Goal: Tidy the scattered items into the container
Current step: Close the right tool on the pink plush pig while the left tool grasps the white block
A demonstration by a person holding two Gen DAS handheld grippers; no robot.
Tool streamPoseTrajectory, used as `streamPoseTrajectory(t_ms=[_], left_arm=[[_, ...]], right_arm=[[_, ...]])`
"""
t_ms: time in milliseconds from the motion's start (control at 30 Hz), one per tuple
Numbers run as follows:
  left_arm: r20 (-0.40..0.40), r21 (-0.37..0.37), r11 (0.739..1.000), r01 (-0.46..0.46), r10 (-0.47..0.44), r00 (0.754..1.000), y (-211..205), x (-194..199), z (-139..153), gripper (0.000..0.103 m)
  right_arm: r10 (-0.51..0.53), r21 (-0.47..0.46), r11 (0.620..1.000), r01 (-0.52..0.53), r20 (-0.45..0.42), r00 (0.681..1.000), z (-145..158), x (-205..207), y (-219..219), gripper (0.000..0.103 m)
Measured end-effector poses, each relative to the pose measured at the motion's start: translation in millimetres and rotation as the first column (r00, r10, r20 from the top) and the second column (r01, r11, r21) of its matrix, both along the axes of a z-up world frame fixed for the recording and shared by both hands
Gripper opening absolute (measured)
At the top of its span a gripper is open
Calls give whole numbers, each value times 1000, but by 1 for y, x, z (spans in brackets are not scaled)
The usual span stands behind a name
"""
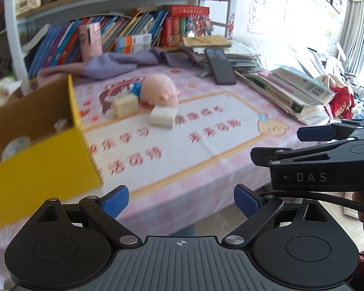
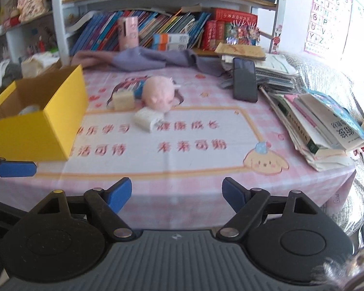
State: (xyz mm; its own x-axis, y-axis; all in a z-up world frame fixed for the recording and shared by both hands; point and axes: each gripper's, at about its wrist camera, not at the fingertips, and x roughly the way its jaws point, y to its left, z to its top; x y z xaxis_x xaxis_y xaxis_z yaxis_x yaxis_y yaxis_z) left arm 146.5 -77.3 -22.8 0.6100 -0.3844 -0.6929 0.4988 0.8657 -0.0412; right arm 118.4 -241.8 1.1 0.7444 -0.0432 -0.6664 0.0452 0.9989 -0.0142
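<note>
- The left gripper point(image 1: 180, 203) hangs above the table's near edge, its blue-padded fingers point(image 1: 116, 201) spread apart with nothing between them.
- The right gripper point(image 2: 177, 195) is likewise over the near edge, jaws wide and empty.
- The yellow box point(image 2: 48, 126) sits open by the table's left edge; a pale round item point(image 1: 15, 146) lies inside, too blurred to name.
- A pink plush pig point(image 2: 159, 94) lies around the middle of the pink tablecloth point(image 2: 206, 169), toward the back edge.
- A cream block point(image 2: 123, 99) stands just left of the pig, and a white packet point(image 2: 146, 118) lies just in front of it.
- A dark phone point(image 2: 245, 82) leans on a stack of papers point(image 2: 276, 72) at the back right, and books point(image 2: 315, 126) are piled along the right edge.
</note>
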Motion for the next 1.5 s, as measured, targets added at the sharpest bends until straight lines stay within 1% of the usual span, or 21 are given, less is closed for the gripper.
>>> streamPoseTrajectory(t_ms=[100, 333, 467, 633, 733, 867, 933, 1067, 1200, 1267, 1400, 1500], left_arm=[[-4, 5, 1000, -4, 4, 1000, -12, 20, 0, 94], [-39, 10, 998, -58, 59, 998, -45, 72, -4, 94], [-72, 15, 994, -107, 108, 992, -62, 100, -9, 94], [-90, 45, 982, -185, 188, 978, -78, 132, -15, 94], [-96, 65, 971, -231, 236, 967, -83, 151, -21, 94], [-98, 87, 956, -279, 287, 953, -88, 172, -31, 94], [-100, 98, 952, -290, 299, 949, -92, 182, -37, 90], [-103, 112, 946, -305, 317, 943, -99, 197, -46, 88], [-109, 126, 940, -318, 332, 937, -104, 207, -55, 83], [-108, 126, 935, -332, 346, 932, -105, 211, -59, 83], [-121, 114, 927, -357, 369, 922, -105, 218, -66, 83], [-125, 114, 926, -361, 374, 919, -108, 221, -69, 82]], right_arm=[[8, 7, 1000, -8, -3, 1000, -1, 21, -12, 82], [40, 24, 999, -39, -23, 999, -2, 80, -51, 82], [73, 39, 997, -71, -42, 996, -5, 121, -75, 82], [145, 61, 988, -141, -55, 988, -11, 172, -92, 82], [207, 52, 977, -205, -43, 977, -12, 197, -92, 82], [261, 78, 963, -257, -45, 964, -14, 232, -92, 82], [282, 96, 956, -276, -54, 958, -17, 248, -93, 82], [330, 132, 939, -318, -77, 941, -23, 275, -88, 82], [373, 183, 918, -352, -100, 922, -30, 298, -80, 82], [392, 224, 905, -361, -110, 913, -33, 309, -77, 82], [414, 315, 882, -351, -160, 896, -43, 335, -69, 82], [449, 340, 863, -372, -182, 875, -49, 346, -60, 82]])
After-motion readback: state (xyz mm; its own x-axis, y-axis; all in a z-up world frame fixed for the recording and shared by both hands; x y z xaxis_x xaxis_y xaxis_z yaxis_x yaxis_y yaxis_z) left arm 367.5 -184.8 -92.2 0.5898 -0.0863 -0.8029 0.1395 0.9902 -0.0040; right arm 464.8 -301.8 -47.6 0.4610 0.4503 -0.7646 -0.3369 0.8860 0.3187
